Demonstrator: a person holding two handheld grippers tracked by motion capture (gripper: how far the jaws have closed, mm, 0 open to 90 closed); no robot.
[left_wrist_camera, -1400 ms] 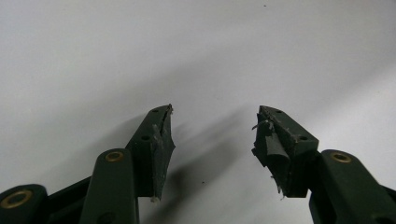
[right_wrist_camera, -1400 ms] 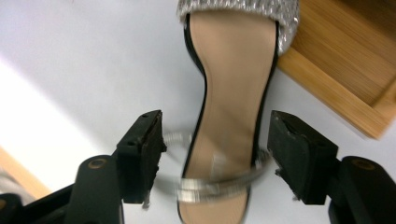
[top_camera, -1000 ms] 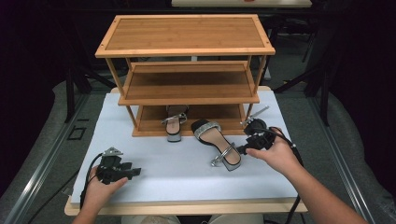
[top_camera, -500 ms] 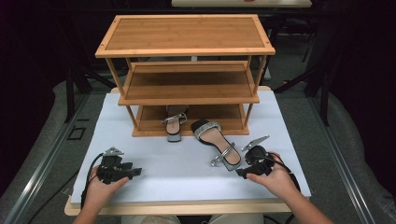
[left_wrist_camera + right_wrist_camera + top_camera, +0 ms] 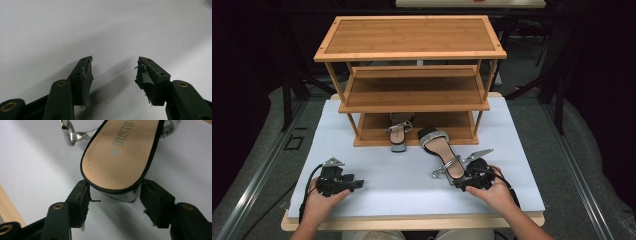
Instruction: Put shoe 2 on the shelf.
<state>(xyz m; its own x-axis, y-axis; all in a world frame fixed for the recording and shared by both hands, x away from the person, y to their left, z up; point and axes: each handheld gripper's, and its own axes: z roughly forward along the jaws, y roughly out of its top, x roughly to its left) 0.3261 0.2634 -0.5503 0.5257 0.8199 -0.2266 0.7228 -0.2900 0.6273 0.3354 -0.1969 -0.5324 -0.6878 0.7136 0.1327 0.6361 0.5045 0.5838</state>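
Observation:
A black sandal point(image 5: 439, 147) with a tan insole and silver straps lies on the white mat, toe toward the rack. My right gripper point(image 5: 459, 181) sits low at its heel end. In the right gripper view the heel point(image 5: 120, 167) lies between the jaws of my right gripper point(image 5: 115, 187), which have just been closing. A small gap still shows beside the silver heel block point(image 5: 122, 195). A second sandal point(image 5: 399, 132) stands on the rack's bottom shelf. My left gripper point(image 5: 358, 185) rests on the mat at the front left. Its jaws point(image 5: 115, 62) are apart with nothing between them.
A three-tier wooden shoe rack point(image 5: 412, 95) stands at the back of the white mat point(image 5: 377, 160); its upper two shelves are bare. The wooden table edge point(image 5: 412, 220) runs along the front, and cables trail from both grippers.
My right hand has come down and back toward the table's front, bringing its jaws around the sandal's heel. The sandal and the left gripper have stayed in place.

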